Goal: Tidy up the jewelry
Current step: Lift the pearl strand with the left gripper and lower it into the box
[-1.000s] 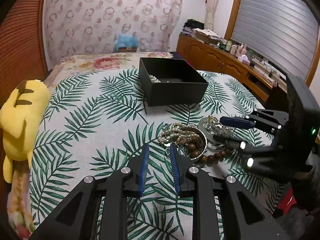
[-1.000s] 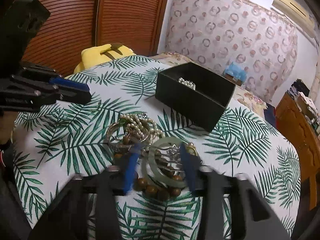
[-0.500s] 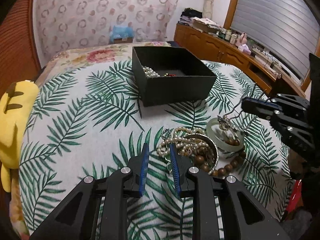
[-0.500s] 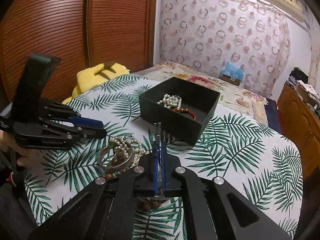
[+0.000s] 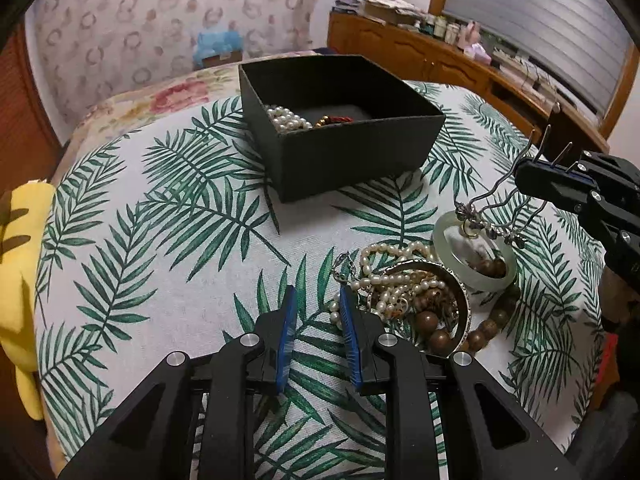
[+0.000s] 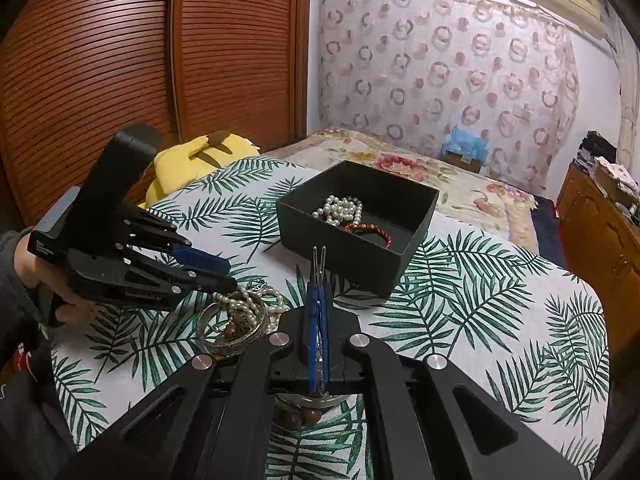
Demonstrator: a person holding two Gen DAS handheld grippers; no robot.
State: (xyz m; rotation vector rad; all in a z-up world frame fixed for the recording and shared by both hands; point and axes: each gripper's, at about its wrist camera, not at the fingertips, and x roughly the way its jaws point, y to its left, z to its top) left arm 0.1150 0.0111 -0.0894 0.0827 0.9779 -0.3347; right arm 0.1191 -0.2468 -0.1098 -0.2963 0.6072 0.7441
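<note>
1. The table (image 5: 168, 248) with the palm-leaf cloth is your whole workspace, and everything that matters sits on it. The yellow plush (image 6: 200, 156) at its far-left edge is out of the way.

2. The black box (image 5: 352, 156) is where things go. It stands open, well apart from the pile, with a pearl strand (image 6: 340, 208) and a red cord bracelet (image 6: 372, 232) already inside.

3. The pile (image 5: 404, 292) is what's left to sort: loose pearls tangled in a metal bangle (image 6: 236, 332), brown wooden beads (image 5: 436, 328), and a pale green bangle (image 5: 476, 256) just beside them.

4. Your right gripper (image 5: 532, 182) is pinched tight on a wavy metal hairpin (image 5: 500, 200). Its prongs poke out past the blue pads, and its beaded end hangs above the green bangle. So I'd say you're mid-step, with the pin picked up but not yet carried over.

5. Your left gripper (image 5: 316, 316) has its jaws a little apart with nothing between them, tips low beside the pearls.

6. Next move, as I read it: take the hairpin across to the box, get over the rim, then let go. Watch the dangly end, since it could snag the green bangle or the pearls as it comes away. The left looks lined up for the pearls after that.
</note>
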